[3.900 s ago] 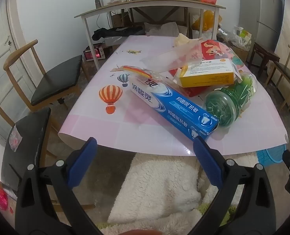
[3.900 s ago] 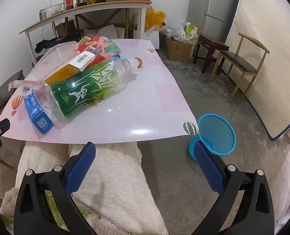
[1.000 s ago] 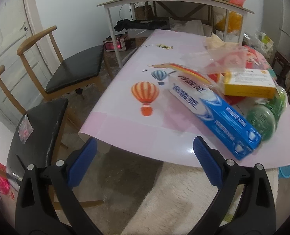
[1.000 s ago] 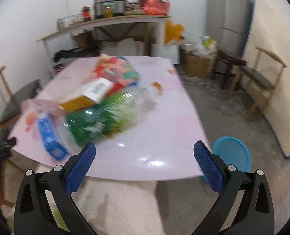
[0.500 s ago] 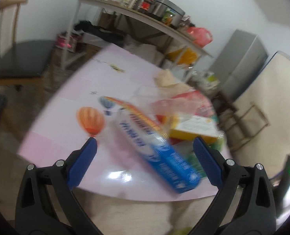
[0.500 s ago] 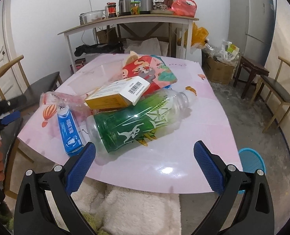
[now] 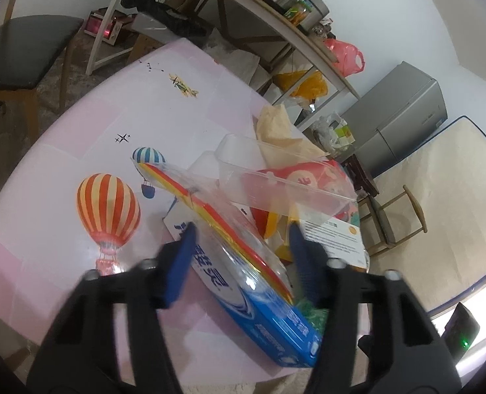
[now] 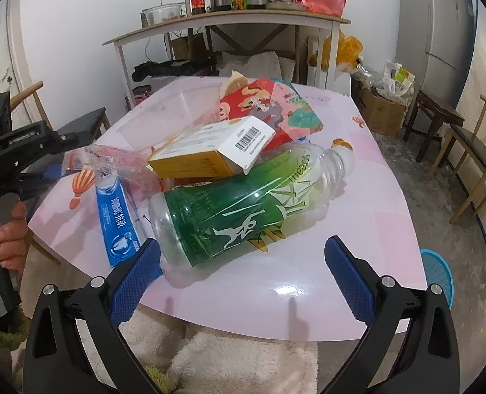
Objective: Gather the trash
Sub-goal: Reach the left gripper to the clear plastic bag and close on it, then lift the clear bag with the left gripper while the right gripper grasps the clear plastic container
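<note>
A pile of trash lies on the pink table (image 8: pixel 367 197): a blue toothpaste box (image 7: pixel 243 298) (image 8: pixel 116 220), a clear wrapper with a red and yellow edge (image 7: pixel 216 210), a yellow and white carton (image 8: pixel 210 151), a green plastic bottle (image 8: pixel 243 210), a red printed bag (image 8: pixel 272 108) and a clear plastic tray (image 7: pixel 275 177). My left gripper (image 7: pixel 239 256) is partly closed, its jaws either side of the wrapper and toothpaste box. My right gripper (image 8: pixel 239 279) is open and empty at the table's near edge, in front of the bottle.
A blue wastebasket (image 8: pixel 440 275) stands on the floor right of the table. Chairs (image 7: pixel 22 49) (image 8: pixel 473 151) stand on both sides. A shelf table (image 8: pixel 226 23) with jars and a fridge (image 8: pixel 440 32) are behind. A white rug (image 8: pixel 243 361) lies below.
My left gripper has moved forward over the table and its jaws have narrowed around the wrapper and toothpaste box. My right gripper has shifted slightly closer to the bottle.
</note>
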Demonstrator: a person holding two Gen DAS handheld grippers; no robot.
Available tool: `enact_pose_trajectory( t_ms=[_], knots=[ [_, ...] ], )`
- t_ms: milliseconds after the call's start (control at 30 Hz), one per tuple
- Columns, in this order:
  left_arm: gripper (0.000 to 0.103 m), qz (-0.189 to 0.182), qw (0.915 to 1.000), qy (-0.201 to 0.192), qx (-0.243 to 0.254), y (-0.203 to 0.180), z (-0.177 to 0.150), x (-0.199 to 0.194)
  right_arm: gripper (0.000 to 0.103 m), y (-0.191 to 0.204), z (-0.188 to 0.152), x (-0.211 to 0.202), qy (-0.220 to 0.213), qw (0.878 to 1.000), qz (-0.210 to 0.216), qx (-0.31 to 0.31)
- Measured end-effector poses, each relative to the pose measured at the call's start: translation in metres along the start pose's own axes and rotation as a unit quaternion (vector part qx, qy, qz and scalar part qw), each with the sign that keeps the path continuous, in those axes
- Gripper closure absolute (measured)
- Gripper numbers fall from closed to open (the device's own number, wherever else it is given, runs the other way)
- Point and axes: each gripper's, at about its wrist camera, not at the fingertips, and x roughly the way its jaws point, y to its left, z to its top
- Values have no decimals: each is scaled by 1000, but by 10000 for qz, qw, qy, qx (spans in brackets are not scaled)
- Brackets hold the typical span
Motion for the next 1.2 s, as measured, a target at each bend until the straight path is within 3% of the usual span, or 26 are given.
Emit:
enact_pose_trajectory(
  t_ms=[100, 333, 500, 700, 900, 1000, 1100, 1200],
  knots=[
    [77, -34, 10000, -62, -4, 2, 1, -1, 6, -1, 2, 2, 20, 10000, -67, -35],
    [87, -100, 9989, -460, 33, 6, 2, -6, 6, -6, 19, 0, -172, 9997, -165, -46],
    [94, -101, 9967, -782, 216, 2, 1, -13, 6, -13, 45, -4, -392, 9991, 171, 29],
    [97, -78, 9928, -1100, 458, -6, 0, -22, 9, -17, 109, -4, -772, 9950, 630, 100],
    [100, -46, 9855, -1566, 645, -12, 9, -36, 27, -15, 159, 41, -21, 9863, 1576, 496],
    [100, 38, 9828, -1710, 688, -11, 15, -38, 35, -9, 172, 75, 602, 9769, 1934, 678],
    [100, 21, 9815, -1797, 656, -7, 17, -40, 44, -1, 176, 96, 990, 9704, 2070, 749],
    [100, 41, 9807, -1850, 628, -3, 20, -45, 46, 9, 182, 105, 1112, 9709, 2038, 586]
  ],
)
